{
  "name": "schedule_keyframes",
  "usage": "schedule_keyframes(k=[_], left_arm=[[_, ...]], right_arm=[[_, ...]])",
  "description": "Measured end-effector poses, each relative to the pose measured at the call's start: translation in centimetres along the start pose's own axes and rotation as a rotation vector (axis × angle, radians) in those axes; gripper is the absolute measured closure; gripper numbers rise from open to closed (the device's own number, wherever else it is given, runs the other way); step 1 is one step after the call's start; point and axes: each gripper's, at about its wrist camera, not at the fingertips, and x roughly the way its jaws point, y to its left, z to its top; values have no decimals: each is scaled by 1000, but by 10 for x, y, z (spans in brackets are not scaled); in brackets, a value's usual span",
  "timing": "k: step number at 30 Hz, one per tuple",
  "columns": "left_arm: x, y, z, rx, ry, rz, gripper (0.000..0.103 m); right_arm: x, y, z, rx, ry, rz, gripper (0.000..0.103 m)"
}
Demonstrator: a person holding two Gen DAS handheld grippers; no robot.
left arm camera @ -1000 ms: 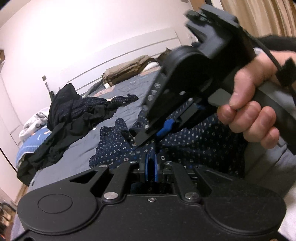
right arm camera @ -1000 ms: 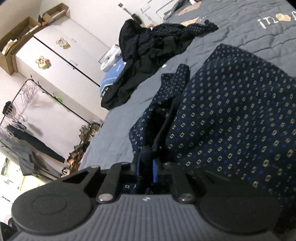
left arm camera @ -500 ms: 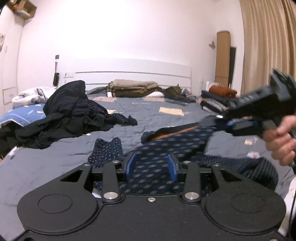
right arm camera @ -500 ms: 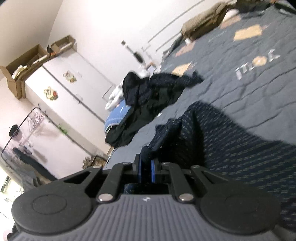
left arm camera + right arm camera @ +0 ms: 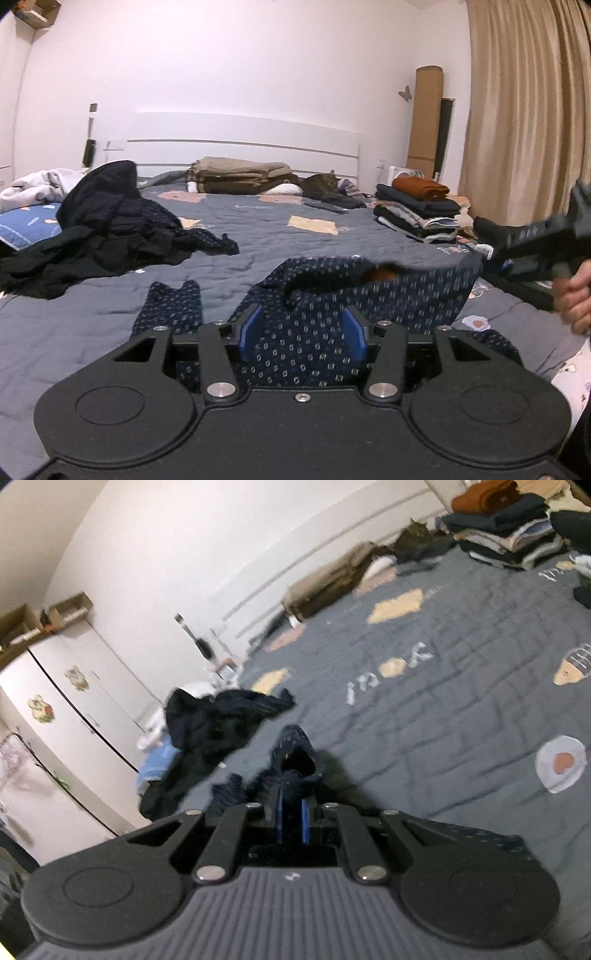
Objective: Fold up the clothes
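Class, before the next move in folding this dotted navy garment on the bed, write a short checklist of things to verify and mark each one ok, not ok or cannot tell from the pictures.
1. Right gripper grips the dotted navy garment: ok, fabric is pinched between its fingers.
2. Left gripper has let go: ok, jaws are opening, blue fingers apart, cloth lies between them unpinched.
3. Garment spread flat: not ok, one edge is lifted and rumpled.
4. Bare grey bedspread for laying it out: ok.
5. Pile of dark clothes kept apart from the garment: ok.
6. Which part of the garment is held: cannot tell.
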Motion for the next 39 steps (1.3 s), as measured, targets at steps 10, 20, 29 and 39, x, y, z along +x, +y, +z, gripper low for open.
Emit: schedule_keyframes(k=[10,20,29,39], left_arm=[[74,-14,39,374,143,-28,48],[189,-55,55,646,339,-223,43],[284,-89,46,823,507,-380,41],[336,-98,30,887,588,-473,17]], right_arm=[[29,-30,-18,9,104,-54,94],[42,-36,-20,8,149,-57,93],[44,-41,-18,16,165,-42,93],[49,-42,-17,12,184,-31,93]])
